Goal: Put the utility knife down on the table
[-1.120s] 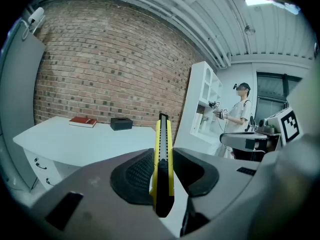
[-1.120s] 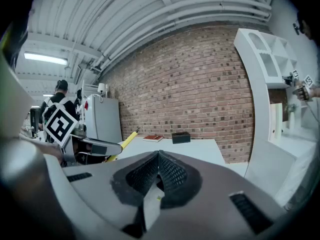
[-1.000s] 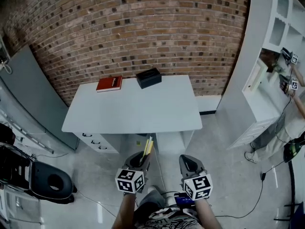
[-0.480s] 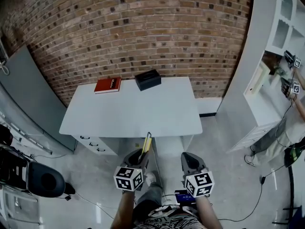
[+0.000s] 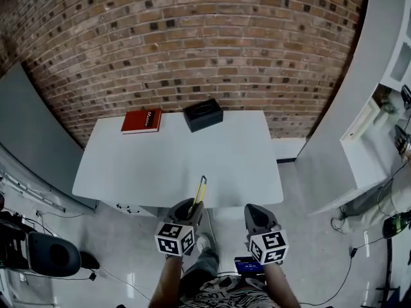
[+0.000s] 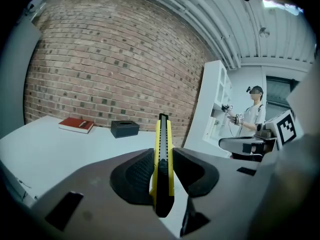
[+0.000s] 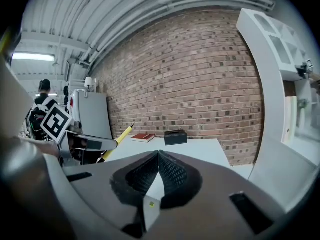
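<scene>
I see the utility knife (image 6: pixel 163 134) as smooth, faintly glossy yellow plastic with a matt black strip along its back. The pads (image 6: pixel 134 176) of the left tongs (image 6: pixel 163 153) look like matt black rubber, finely ribbed; the right tongs (image 7: pixel 158 156) have the same. The surface (image 5: pixel 148 165) is smooth and matt. The brick wall (image 5: pixel 192 50) is rough, and the floor (image 5: pixel 122 262) shines.

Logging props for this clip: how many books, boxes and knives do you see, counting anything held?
red book: 1
black box: 1
utility knife: 1
total: 3
</scene>
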Demonstrator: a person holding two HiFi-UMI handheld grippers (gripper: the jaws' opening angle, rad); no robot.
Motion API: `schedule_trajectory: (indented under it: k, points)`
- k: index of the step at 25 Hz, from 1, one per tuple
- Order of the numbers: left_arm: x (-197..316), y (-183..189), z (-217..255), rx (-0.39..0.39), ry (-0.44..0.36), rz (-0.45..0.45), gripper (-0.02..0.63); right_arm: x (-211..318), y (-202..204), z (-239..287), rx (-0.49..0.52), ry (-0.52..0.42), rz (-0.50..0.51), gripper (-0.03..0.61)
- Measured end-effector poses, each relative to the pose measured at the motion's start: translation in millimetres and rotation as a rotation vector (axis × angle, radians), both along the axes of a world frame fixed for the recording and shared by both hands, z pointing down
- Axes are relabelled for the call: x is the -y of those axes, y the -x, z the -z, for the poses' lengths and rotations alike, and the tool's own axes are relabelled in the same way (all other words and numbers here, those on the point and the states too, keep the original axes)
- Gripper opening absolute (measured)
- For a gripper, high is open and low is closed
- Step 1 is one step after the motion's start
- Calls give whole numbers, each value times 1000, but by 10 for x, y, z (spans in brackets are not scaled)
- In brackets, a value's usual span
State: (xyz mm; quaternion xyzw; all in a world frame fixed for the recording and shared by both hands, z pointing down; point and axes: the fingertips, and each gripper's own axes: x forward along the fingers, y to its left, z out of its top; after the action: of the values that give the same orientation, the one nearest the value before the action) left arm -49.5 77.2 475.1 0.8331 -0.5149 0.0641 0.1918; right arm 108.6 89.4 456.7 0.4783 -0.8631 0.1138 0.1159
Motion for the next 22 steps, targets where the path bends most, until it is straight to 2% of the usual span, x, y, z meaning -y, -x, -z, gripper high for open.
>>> schedule_trajectory:
  k: [7,12,18,22]
  points:
    - [1082,489,-29,-14,23,-8,120,1049,551,-30,-21,32,10,0]
    - [1699,741,-109,-16,38,-27,120,1673,804,-136,-31,53,-9,0]
    - [2127,815,-191,-20,57,-67,120,2094,854,-182,-33,68,-62,0]
    - [2202,718,-216,-27,61,-93,120,2172,770,-131,20,78,-92,0]
